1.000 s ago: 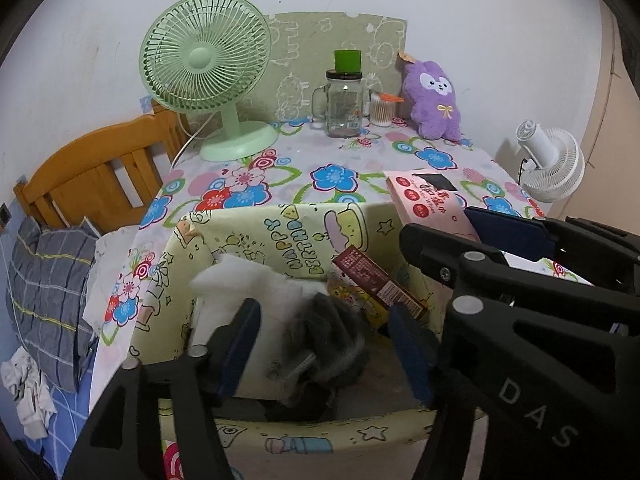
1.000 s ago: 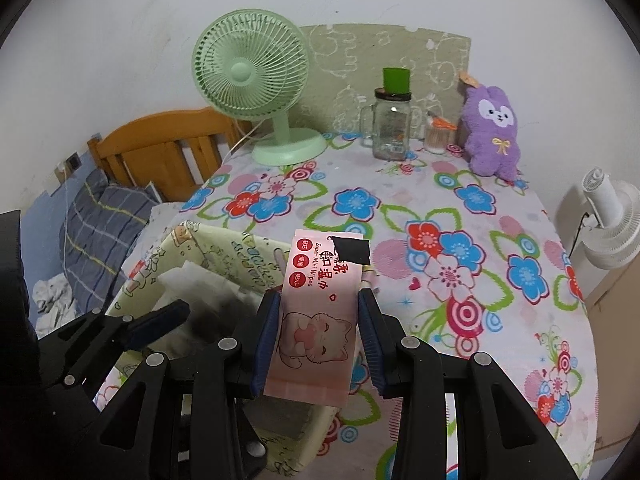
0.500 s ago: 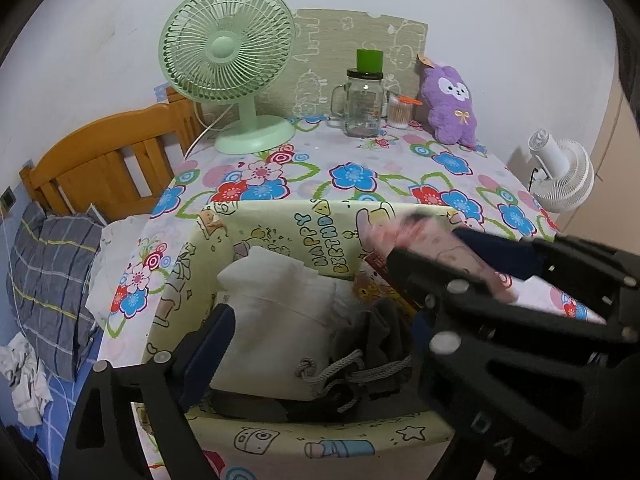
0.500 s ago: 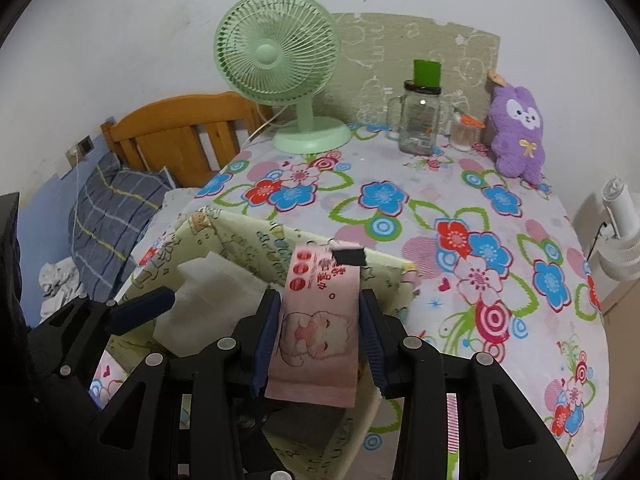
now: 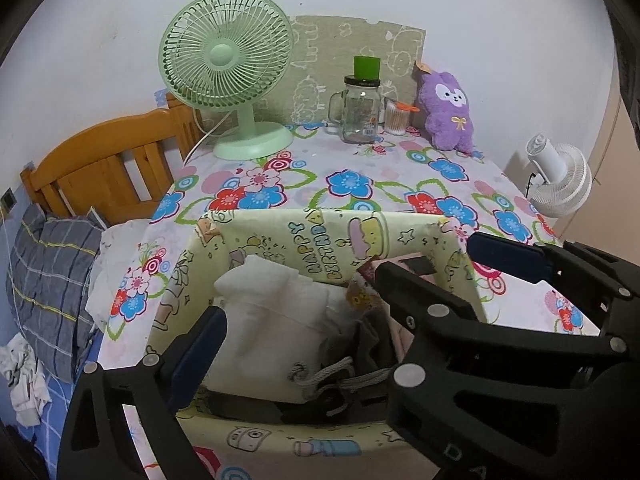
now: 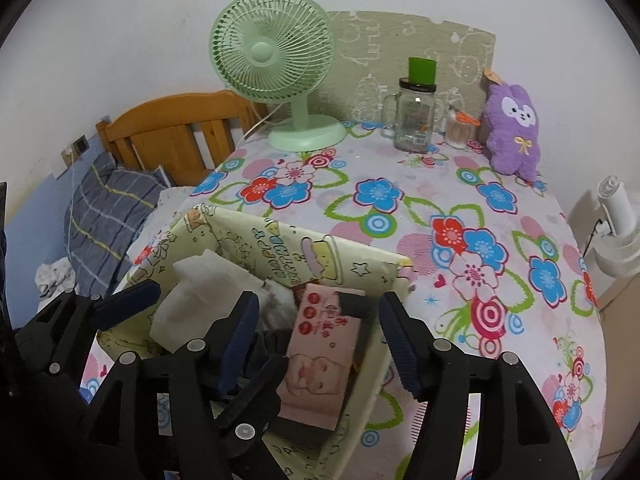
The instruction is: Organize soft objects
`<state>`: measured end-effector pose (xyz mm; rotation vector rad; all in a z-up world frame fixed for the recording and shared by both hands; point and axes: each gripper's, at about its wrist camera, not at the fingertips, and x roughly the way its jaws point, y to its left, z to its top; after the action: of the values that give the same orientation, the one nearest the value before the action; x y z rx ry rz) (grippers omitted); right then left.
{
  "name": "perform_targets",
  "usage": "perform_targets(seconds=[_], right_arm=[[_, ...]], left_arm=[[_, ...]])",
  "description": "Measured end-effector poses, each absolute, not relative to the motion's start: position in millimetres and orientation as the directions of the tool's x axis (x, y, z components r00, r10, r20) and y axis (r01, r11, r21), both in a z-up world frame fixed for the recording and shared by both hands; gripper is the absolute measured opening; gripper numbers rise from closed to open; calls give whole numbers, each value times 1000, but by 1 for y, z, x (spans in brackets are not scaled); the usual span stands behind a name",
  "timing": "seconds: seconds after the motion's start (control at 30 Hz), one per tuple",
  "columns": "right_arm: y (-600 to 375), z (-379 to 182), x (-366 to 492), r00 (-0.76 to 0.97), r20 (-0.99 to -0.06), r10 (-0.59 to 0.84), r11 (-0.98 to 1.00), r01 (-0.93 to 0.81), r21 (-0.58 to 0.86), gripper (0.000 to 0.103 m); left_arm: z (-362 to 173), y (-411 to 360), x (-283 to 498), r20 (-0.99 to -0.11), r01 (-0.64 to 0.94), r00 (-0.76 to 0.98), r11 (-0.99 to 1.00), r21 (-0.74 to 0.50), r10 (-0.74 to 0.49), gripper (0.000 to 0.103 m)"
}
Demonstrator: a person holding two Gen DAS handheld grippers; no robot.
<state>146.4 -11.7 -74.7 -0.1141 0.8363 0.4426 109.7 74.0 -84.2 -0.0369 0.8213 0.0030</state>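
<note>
My right claw (image 6: 320,336) gapes wide around the wipes pack (image 6: 324,354), gripping nothing; I'd lift straight up, clearing the fabric bin (image 6: 360,256).

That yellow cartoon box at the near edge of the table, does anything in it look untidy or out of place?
The pink wipes pack stands on end against the right wall of the yellow box, between the open fingers of the right gripper rather than lying flat. The white cloth is heaped and a drawstring cord trails loose.
</note>
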Motion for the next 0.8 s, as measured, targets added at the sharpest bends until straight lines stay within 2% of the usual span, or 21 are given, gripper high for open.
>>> perform_targets(seconds=[0.13, 0.8], right_arm=[[-22, -70, 143, 599, -731, 326, 912, -402, 77, 75], [-83, -35, 115, 680, -661, 317, 937, -333, 106, 82]], left_arm=[[-80, 66, 109, -725, -6, 688, 999, -46, -29, 99], [-45, 23, 89, -668, 15, 744, 1000, -27, -29, 99]])
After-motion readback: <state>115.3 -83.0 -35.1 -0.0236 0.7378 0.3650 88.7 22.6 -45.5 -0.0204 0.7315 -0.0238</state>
